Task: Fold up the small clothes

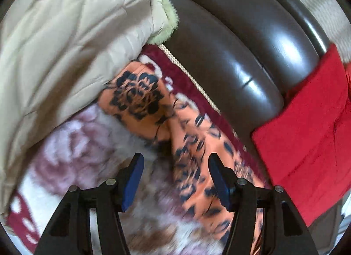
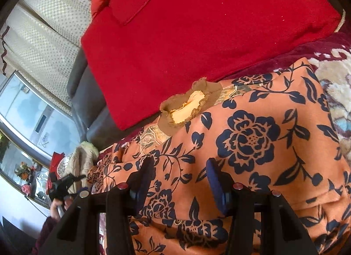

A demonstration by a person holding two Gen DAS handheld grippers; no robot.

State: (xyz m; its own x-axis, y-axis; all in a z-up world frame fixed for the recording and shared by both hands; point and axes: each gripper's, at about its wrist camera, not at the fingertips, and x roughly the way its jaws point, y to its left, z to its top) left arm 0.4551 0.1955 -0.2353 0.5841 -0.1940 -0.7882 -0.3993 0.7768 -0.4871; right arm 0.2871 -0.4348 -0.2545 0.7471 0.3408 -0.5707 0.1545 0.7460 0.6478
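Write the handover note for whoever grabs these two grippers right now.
Left gripper: open, empty, above the orange flowered top's sleeve.
Right gripper: open, empty, over the top's body below the ruffled collar.
The top lies on the patterned blanket on the sofa, beside the red cushion; a beige coat sits at the far end.
Done: top appears laid out, sleeve still out to the side.
Left: fold sleeves in, fold the body.

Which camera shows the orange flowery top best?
The right wrist view: the orange flowery top fills it, sharp, with its frilly collar and big flowers showing. The left wrist view shows only a blurred sleeve.
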